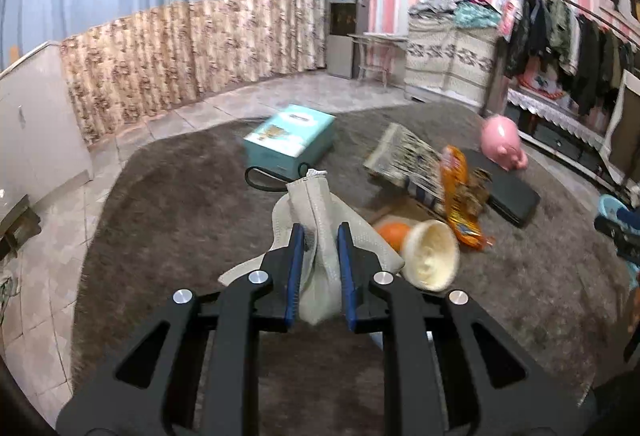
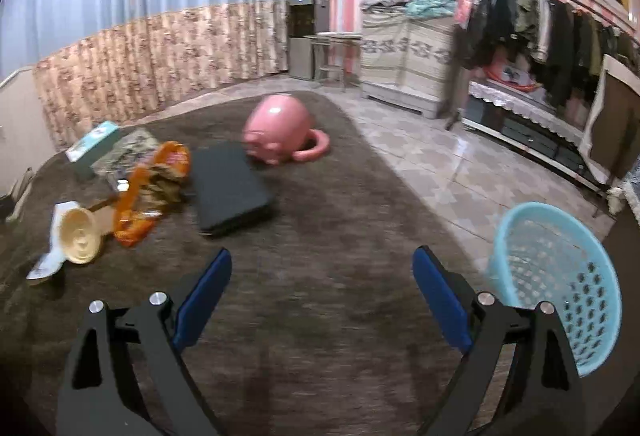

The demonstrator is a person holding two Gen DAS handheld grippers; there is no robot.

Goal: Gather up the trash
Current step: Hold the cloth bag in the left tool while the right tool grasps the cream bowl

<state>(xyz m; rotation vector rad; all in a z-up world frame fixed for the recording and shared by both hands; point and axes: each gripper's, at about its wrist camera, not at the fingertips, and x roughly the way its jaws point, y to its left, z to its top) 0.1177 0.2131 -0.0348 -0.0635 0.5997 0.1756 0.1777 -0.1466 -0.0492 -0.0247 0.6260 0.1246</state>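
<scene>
My left gripper point(image 1: 320, 232) is shut on a white foil bag point(image 1: 320, 220) and holds it above the brown carpet point(image 1: 180, 220). Just right of it lie a cream paper cup point(image 1: 431, 255) on its side, an orange fruit point(image 1: 394, 234) and an orange snack wrapper point(image 1: 458, 191). My right gripper point(image 2: 322, 260) is open and empty over the carpet point(image 2: 320, 220). A light blue mesh trash basket point(image 2: 560, 284) lies on its side at its right. The cup point(image 2: 80, 240) and wrapper point(image 2: 148, 195) also show in the right wrist view, far left.
On the carpet lie a teal box point(image 1: 290, 135), a patterned bag point(image 1: 404, 155), a black case point(image 2: 230, 191) and a pink piggy bank point(image 2: 278, 133). A clothes rack point(image 2: 560, 27) and a cabinet point(image 2: 404, 55) stand by the striped wall. Tiled floor point(image 2: 460, 163) surrounds the carpet.
</scene>
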